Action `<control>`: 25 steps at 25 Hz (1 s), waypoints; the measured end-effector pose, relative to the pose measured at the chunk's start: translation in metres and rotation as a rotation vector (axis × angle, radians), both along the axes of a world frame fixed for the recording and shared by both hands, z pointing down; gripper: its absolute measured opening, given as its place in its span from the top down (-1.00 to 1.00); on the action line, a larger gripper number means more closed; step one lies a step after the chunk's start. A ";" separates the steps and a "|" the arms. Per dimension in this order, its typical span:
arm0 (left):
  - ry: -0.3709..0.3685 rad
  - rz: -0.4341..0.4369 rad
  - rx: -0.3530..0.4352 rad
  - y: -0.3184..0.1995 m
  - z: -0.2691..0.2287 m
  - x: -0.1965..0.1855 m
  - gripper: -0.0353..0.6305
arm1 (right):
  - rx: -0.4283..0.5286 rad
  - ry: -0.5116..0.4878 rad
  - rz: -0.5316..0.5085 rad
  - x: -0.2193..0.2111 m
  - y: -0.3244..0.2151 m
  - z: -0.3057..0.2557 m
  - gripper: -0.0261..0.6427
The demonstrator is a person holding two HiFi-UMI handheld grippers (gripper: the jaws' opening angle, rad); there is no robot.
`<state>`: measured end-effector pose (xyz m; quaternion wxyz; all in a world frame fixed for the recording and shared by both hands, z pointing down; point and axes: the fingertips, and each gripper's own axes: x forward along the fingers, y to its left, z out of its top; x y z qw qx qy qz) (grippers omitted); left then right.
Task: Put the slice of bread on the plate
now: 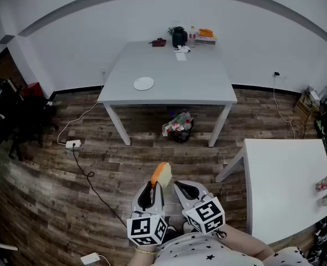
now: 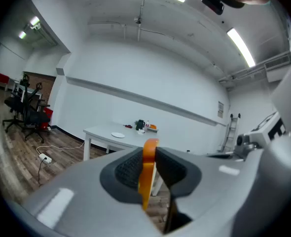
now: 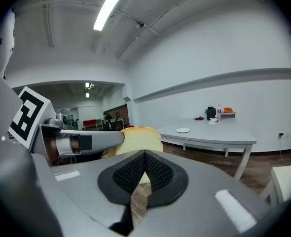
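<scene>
A slice of bread (image 1: 162, 174) with an orange-brown crust stands on edge in my left gripper (image 1: 154, 187), which is shut on it, low in the head view and above the wooden floor. The left gripper view has the bread (image 2: 148, 172) edge-on between the black pads. My right gripper (image 1: 187, 193) is just to the right of the left one, its jaws shut with nothing in them. From the right gripper (image 3: 144, 167) I see the bread's pale face (image 3: 138, 137) just beyond its tips. A small white plate (image 1: 143, 83) lies on the far grey table (image 1: 208, 82).
Bottles and small items (image 1: 181, 36) sit at the far table's back edge. A rubbish bag (image 1: 177, 127) lies under it. A second white table (image 1: 288, 187) stands at the right. A power strip and cable (image 1: 73, 144) cross the floor at the left, near office chairs (image 1: 14, 118).
</scene>
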<state>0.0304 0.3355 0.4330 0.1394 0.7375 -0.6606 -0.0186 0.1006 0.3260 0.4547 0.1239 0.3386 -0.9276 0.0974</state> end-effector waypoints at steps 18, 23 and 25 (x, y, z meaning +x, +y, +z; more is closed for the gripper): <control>0.020 -0.057 -0.018 -0.001 0.014 -0.067 0.65 | -0.019 0.017 -0.061 -0.069 -0.006 0.013 0.93; 0.017 -0.067 -0.015 -0.032 0.016 -0.079 0.65 | -0.021 0.012 -0.073 -0.082 -0.035 0.017 0.93; 0.015 -0.071 -0.011 -0.050 0.017 -0.082 0.65 | -0.018 0.009 -0.076 -0.085 -0.055 0.018 0.93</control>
